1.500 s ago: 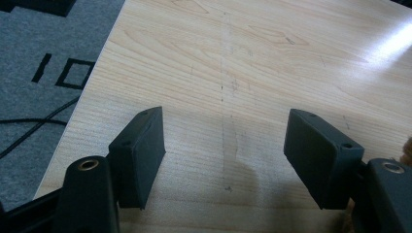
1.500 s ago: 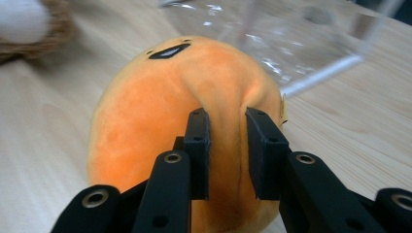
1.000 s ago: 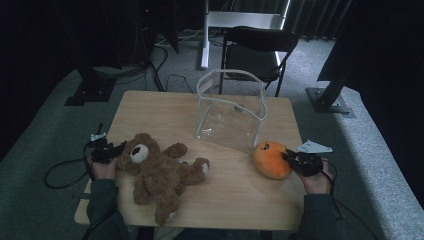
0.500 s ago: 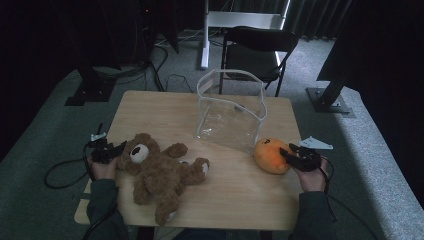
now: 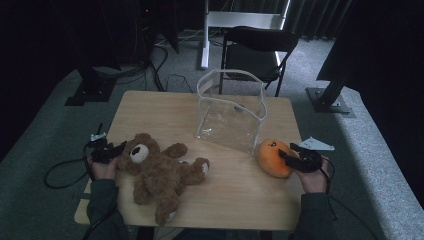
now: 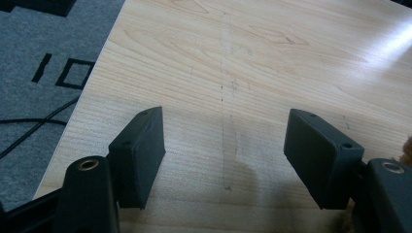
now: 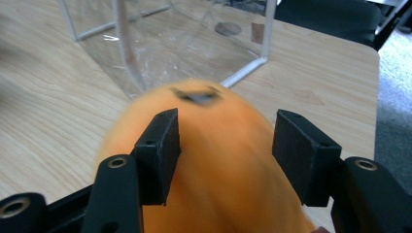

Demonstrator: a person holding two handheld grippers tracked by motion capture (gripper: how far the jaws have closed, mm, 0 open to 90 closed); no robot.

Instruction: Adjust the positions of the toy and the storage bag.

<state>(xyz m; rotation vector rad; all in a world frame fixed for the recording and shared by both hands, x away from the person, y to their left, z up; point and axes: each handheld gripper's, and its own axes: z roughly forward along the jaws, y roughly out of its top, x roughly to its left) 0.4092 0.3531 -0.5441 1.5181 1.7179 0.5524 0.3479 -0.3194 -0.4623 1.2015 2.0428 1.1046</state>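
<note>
so starting at the left: the left gripper (image 5: 114, 150) sits at the left edge of the table (image 5: 235, 195), jaws spread wide with nothing between them, just bare wood in the left gripper view. it's parked right beside the head of the teddy bear (image 5: 160, 172), which is sprawled on its back over the front left part of the table. a bit of brown fur peeks in at the edge of that view, so it's close, but i can't tell if it's actually touching.

middle back of the table there's a clear plastic bag (image 5: 231, 111) standing upright with its top open, nothing in it as far as i can see.

then on the right, the orange plush toy (image 5: 274, 158) lies on the table just in front of the bag's right corner. the right gripper (image 7: 226, 145) is straddling it, and its jaws have just been opening. in the right gripper view the toy bulges up between the two pads and they look like they're not squeezing it.

my read: this is the lining-up bit for grabbing the orange toy, probably to drop it in the bag. next move needs the jaws pushed a little further around the plush, then closed firmly enough that the soft body doesn't squirt out, then lifted over the bag's rim.
</note>
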